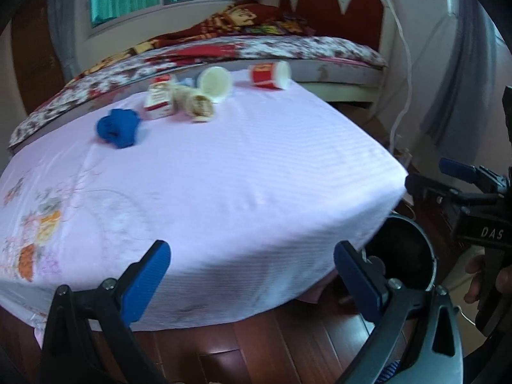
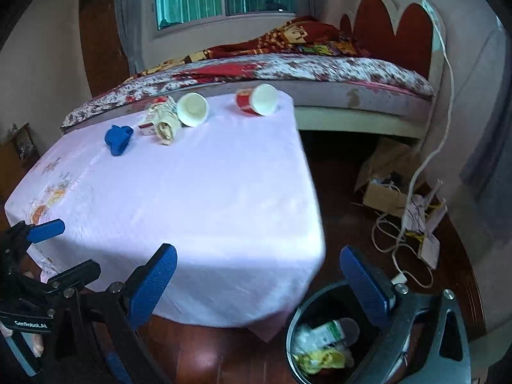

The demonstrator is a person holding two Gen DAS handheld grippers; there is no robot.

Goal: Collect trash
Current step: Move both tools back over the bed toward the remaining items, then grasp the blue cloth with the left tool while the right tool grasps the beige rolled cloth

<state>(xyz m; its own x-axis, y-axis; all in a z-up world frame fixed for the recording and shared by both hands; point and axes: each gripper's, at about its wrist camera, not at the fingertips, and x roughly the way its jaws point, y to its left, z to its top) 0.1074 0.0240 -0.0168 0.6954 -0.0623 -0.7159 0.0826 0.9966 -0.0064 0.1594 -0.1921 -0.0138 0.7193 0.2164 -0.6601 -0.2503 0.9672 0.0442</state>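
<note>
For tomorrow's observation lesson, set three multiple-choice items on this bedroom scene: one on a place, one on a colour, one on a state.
1. Where is the bin?
A. on the floor by the table's near corner
B. on the bed
C. on the table

2. What colour is the crumpled cloth?
A. green
B. blue
C. yellow

3. How do the two paper cups lie?
A. upright
B. stacked
C. tipped on their sides

Answers:
1 A, it stands on floorboards beside the tablecloth.
2 B, it is plainly blue.
3 C, the white cup and red cup show open mouths sideways.
</note>
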